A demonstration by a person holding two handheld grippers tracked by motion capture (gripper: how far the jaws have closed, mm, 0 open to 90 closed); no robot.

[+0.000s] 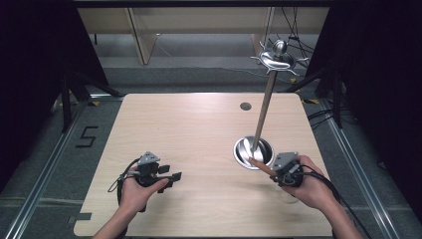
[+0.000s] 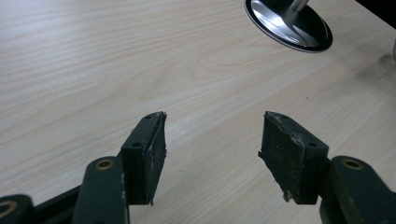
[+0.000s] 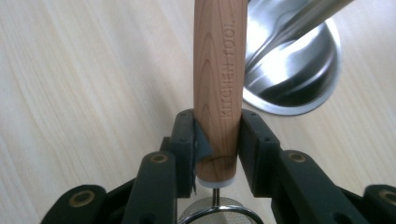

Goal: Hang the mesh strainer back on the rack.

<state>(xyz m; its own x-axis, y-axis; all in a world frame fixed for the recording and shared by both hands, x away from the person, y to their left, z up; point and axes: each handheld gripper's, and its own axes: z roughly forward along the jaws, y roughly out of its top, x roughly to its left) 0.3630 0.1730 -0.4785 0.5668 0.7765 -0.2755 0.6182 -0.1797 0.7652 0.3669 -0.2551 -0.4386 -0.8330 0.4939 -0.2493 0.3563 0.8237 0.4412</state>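
Pale wooden table carries the work. Nearest, the left gripper rests idle, jaws spread on nothing. The right gripper pinches a wooden-handled strainer, apparently mesh-end down, handle pointing away toward the steel hanging stand. Picked up; hanging on the stand's hooks probably remains.

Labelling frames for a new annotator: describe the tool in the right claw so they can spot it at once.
On the pale wooden table, find the shiny metal stand with its round base at the right. Just in front of that base, the right claw is shut on a wooden handle pointing at the stand. It is the one wooden piece among metal, printed "KITCHEN TOOL", with a wire mesh end behind the jaws.
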